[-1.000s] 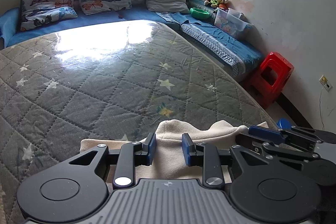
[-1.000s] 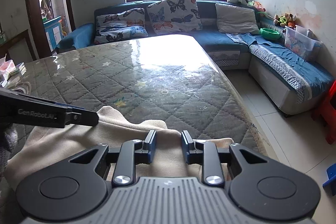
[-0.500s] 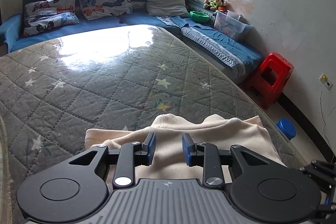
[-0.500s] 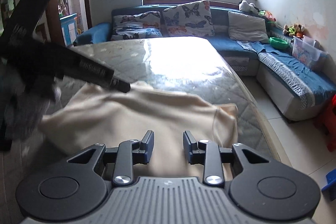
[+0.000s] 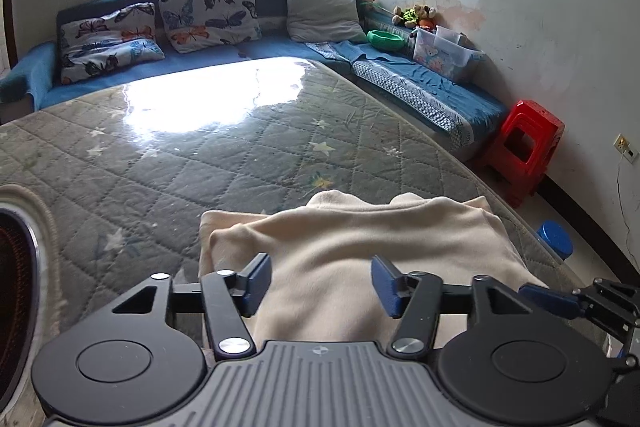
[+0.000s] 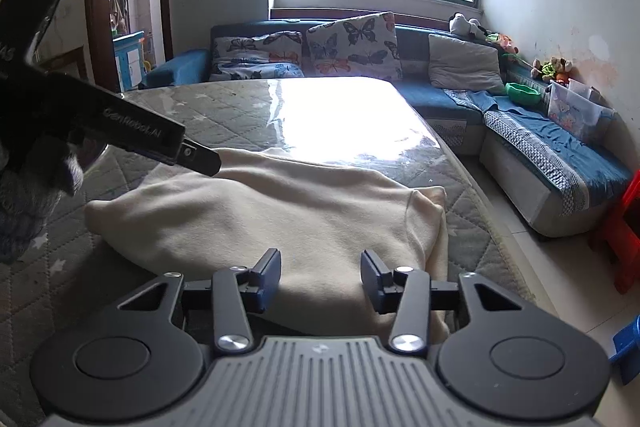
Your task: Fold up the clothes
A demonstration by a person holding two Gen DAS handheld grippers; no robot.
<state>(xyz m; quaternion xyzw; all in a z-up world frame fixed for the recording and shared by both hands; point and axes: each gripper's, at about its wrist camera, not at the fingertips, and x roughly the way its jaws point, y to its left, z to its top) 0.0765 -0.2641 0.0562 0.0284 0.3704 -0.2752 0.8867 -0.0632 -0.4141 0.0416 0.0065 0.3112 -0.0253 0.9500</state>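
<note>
Here, both grippers' fingers (image 5: 256, 281) opening above cream garment (image 6: 280, 219), doorway (image 6: 124, 19) only rightward

Cream fleece garment (image 5: 372, 247), soft, no print, lies folded over on itself on the quilted grey mattress (image 5: 208, 163), near its right edge. Seen from the left wrist, it spreads ahead of and under the gap btw. the jaws, w/ a rounded fold at the far end and a lower layer poking out beyond the left jaw. From the right wrist it's a wide, puffy slab (image 6: 280, 211) ahead of the jaws, running out past the left jaw, right-hand edge doubled over in front of the right jaw.
</note>
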